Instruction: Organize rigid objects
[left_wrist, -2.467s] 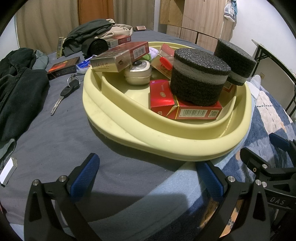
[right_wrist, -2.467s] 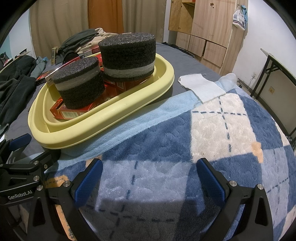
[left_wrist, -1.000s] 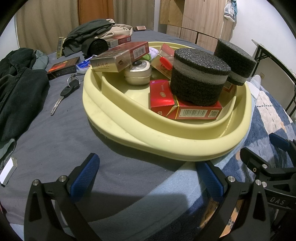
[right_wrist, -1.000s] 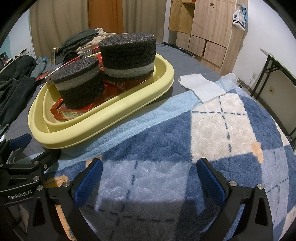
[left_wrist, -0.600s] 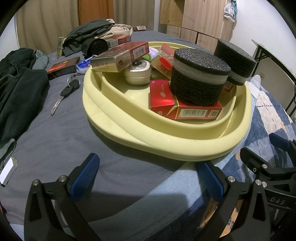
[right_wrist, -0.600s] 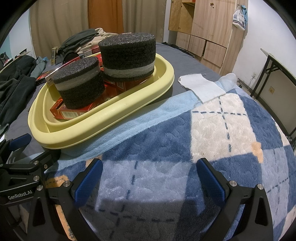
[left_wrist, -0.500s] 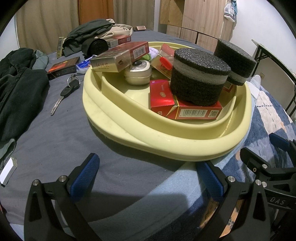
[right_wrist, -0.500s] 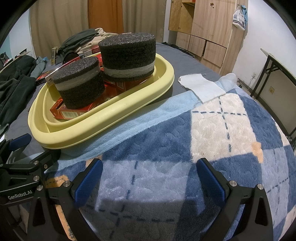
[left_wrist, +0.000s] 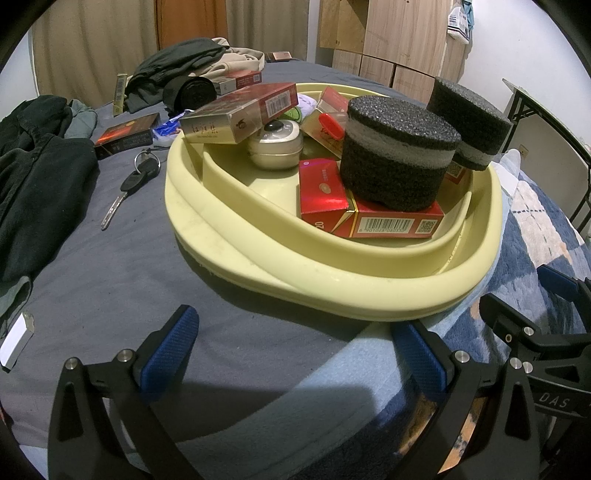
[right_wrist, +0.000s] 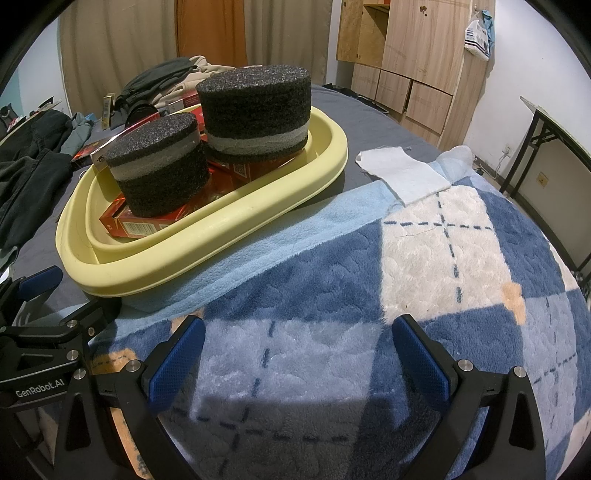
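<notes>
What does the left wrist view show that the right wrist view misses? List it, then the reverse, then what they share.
Only the left wrist view shows the car key on the grey sheet, the round metal tin in the basin and the gold-and-red carton lying over it.

Only the right wrist view shows the white cloth and the checked blue blanket's full spread.

Both show the yellow basin, the two black foam cylinders and the red box under the nearer one. Left gripper and right gripper are open, empty.
</notes>
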